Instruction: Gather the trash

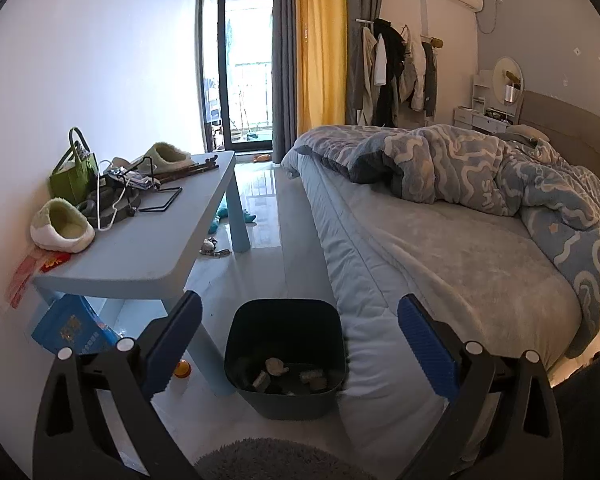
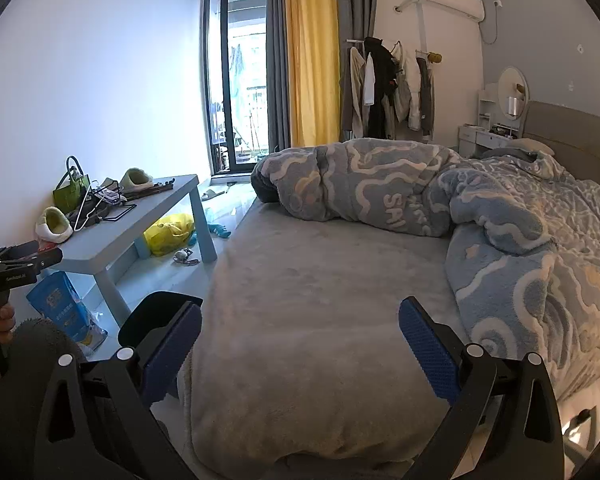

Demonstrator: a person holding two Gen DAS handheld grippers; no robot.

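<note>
Bedroom floor, dark bin (image 1: 286, 360) beside bed (image 1: 440, 264), left gripper (image 1: 300, 344) open

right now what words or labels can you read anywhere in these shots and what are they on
"SAI", partly folded away: pale letters on the blue quilt on the bed.
Small pale print on the left gripper: too small to read surely.
Yellow characters on the blue bag under the table: blurred, unreadable.
Gold marks on the red paper by the slipper: unreadable.

Daylit bedroom: bed (image 2: 320, 300), blue table (image 1: 148, 248), yellow curtain (image 1: 320, 40).
</note>
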